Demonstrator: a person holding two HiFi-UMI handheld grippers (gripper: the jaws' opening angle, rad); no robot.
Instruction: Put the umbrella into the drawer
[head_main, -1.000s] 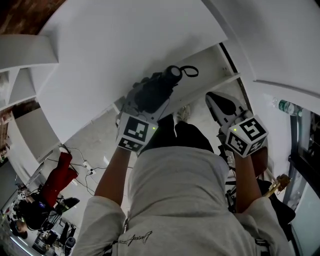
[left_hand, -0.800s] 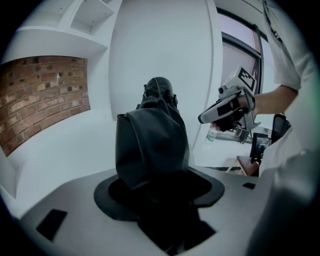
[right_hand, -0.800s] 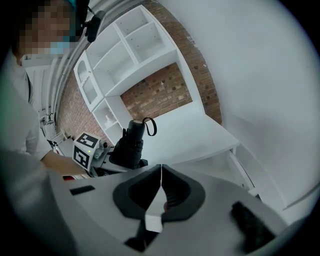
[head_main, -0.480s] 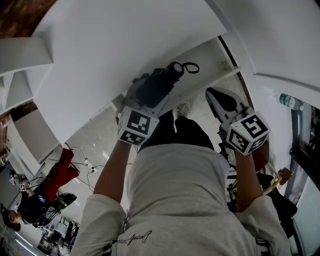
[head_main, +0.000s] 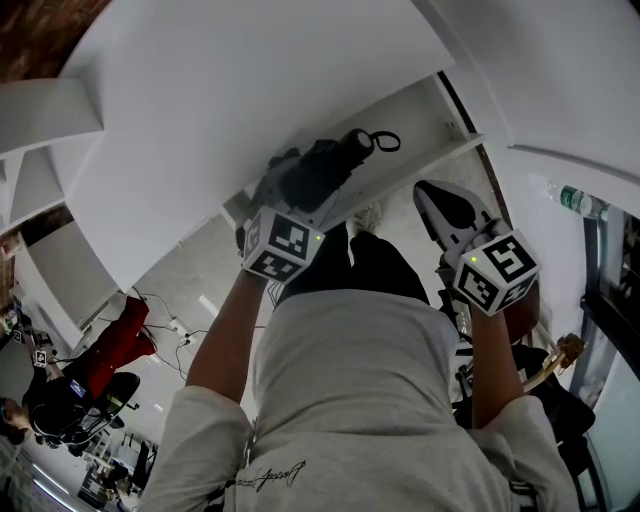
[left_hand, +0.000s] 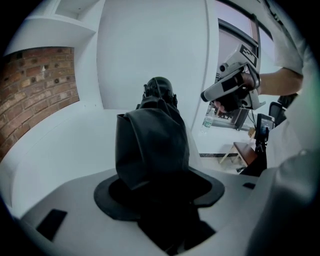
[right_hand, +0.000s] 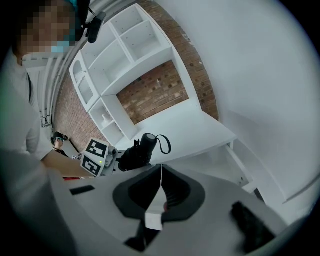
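A black folded umbrella (head_main: 318, 172) with a round handle and wrist strap (head_main: 385, 141) sticks out of my left gripper (head_main: 300, 190), which is shut on its fabric body. It hangs over the open white drawer (head_main: 420, 115) under the white tabletop (head_main: 250, 90). In the left gripper view the umbrella (left_hand: 152, 145) fills the space between the jaws of the left gripper (left_hand: 159, 192). My right gripper (head_main: 432, 200) hovers to the right of it, shut and empty. In the right gripper view, that gripper's (right_hand: 160, 172) jaws meet, with the umbrella (right_hand: 137, 152) and the drawer (right_hand: 232, 160) beyond.
White shelving (right_hand: 125, 55) stands against a brick wall behind the tabletop. A water bottle (head_main: 575, 213) sits on a ledge at the right. A red object (head_main: 110, 350) and cables lie on the floor at the left. My own body fills the lower head view.
My left gripper has sunk a little with the umbrella, closer to the drawer. The right gripper has stayed where it was.
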